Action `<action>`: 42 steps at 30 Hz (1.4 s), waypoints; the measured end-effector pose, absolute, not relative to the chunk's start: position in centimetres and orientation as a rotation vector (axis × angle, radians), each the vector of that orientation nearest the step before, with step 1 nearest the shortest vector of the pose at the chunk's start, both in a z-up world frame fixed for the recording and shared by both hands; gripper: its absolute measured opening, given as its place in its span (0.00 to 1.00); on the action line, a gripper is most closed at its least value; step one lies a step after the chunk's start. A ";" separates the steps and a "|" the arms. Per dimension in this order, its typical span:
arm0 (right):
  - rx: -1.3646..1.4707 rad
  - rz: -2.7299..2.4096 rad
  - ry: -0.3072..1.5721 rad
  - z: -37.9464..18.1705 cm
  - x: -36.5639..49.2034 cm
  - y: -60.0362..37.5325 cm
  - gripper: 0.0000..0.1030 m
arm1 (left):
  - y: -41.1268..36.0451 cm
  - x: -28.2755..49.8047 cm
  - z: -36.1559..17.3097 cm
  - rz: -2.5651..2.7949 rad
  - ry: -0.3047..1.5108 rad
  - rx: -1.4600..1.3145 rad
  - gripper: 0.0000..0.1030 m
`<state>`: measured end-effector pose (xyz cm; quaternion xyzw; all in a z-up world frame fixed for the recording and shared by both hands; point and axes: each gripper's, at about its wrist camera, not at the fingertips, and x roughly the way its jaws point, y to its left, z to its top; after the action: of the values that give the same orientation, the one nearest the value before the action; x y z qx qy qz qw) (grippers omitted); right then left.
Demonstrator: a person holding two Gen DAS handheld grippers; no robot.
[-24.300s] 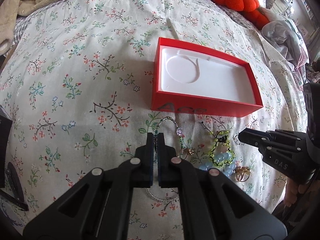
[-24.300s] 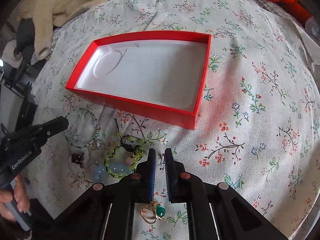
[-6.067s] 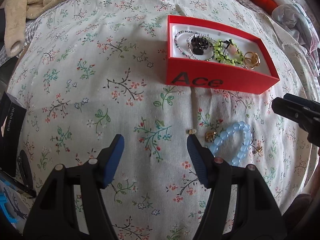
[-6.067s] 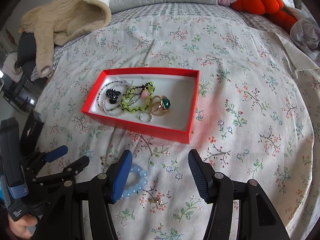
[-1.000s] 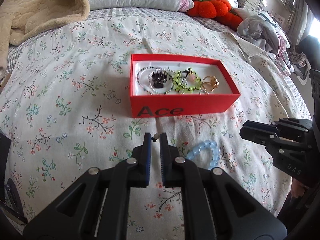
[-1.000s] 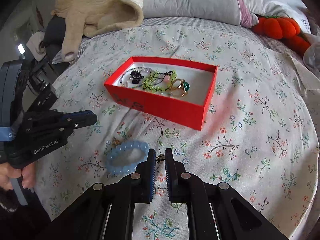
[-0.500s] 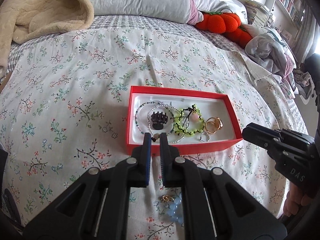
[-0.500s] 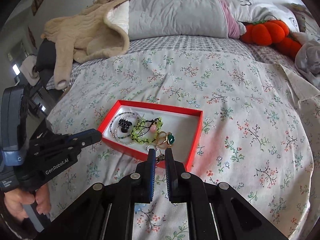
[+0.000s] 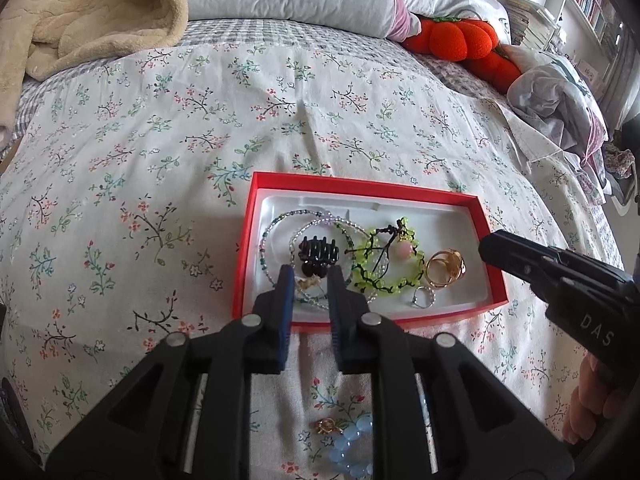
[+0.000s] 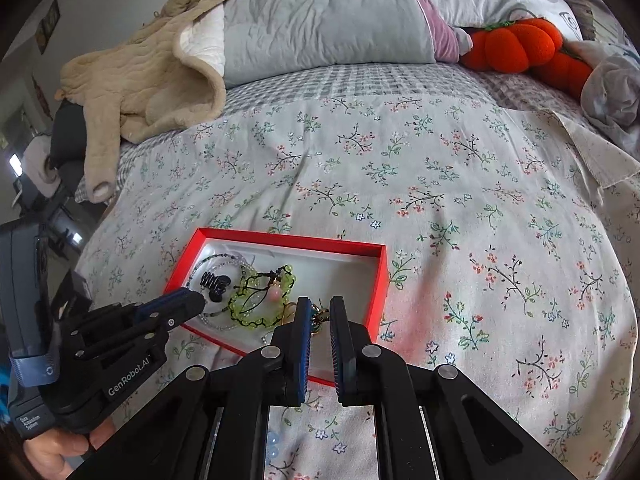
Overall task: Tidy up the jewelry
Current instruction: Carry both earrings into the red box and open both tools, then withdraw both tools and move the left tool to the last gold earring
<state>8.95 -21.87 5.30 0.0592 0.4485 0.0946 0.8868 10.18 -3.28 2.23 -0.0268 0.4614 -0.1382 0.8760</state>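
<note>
A red box [image 9: 242,264] lies on the floral bedspread and holds beaded necklaces, a black hair claw [image 9: 318,250], a green bead bracelet [image 9: 390,266], gold rings [image 9: 444,268] and a silver ring [image 9: 422,300]. My left gripper [image 9: 311,280] hovers over the box's near left corner, its jaws opening. A small gold earring [image 9: 308,283] sits loose in the gap, no pad pressing it. My right gripper [image 10: 320,312] is over the box's near right part, shut on a small gold earring [image 10: 318,318]. A pale blue bead bracelet [image 9: 352,452] and a gold trinket [image 9: 326,426] lie on the bedspread under my left gripper.
A beige blanket [image 10: 152,76] and grey pillows [image 10: 320,20] lie at the head of the bed. An orange plush pumpkin [image 10: 516,46] and crumpled clothes [image 9: 560,96] are at the far right. A hand [image 10: 60,450] grips the left tool's handle.
Both grippers have moved forward from the blue bracelet to over the box. The left jaws, shut on an earring before, have parted. The right jaws stay shut on theirs.
</note>
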 end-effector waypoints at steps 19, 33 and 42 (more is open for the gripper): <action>0.121 0.206 0.957 5.1 11.1 -21.8 0.13 | -1.9 9.3 3.0 -0.232 0.958 0.017 0.45; 0.082 0.242 1.005 6.4 7.1 -22.4 0.14 | -0.8 7.0 2.9 -0.202 1.050 -0.027 0.61; 0.085 0.216 1.024 6.5 4.5 -23.0 0.58 | -0.1 5.6 0.9 -0.210 1.172 -0.029 0.68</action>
<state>4.47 -22.96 6.46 0.0408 0.4888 0.1029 0.8653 5.56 -0.07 0.90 -0.0138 0.5518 -0.0988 0.8280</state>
